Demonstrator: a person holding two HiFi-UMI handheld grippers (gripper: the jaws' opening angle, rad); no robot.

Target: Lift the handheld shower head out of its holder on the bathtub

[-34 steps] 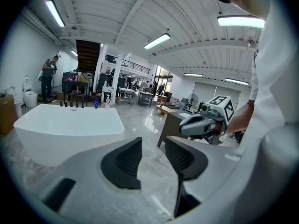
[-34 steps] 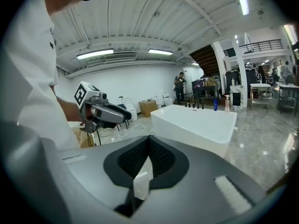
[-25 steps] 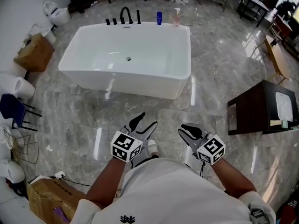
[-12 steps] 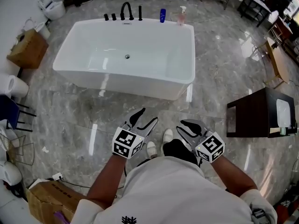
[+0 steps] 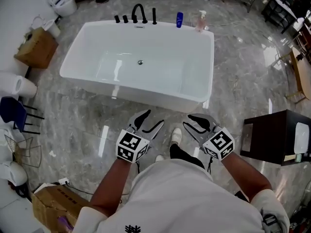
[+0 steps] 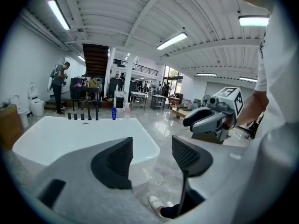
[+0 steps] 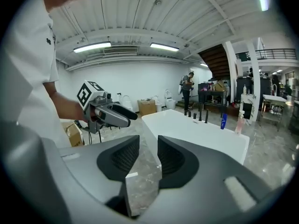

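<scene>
Shower head (image 5: 154,16) stands upright in its holder on the far rim of the bathtub (image 5: 146,92), twelve o'clock from the nearer left gripper (image 5: 153,119), spread and empty. The right gripper (image 5: 188,122) is opening with nothing between its jaws.

Ahead of me stands a blue bottle (image 5: 179,19). A pink pump bottle (image 5: 200,22) is just right of it, a cardboard box (image 5: 35,47) well left, and a dark cabinet (image 5: 274,137) far right, nearer me.
</scene>
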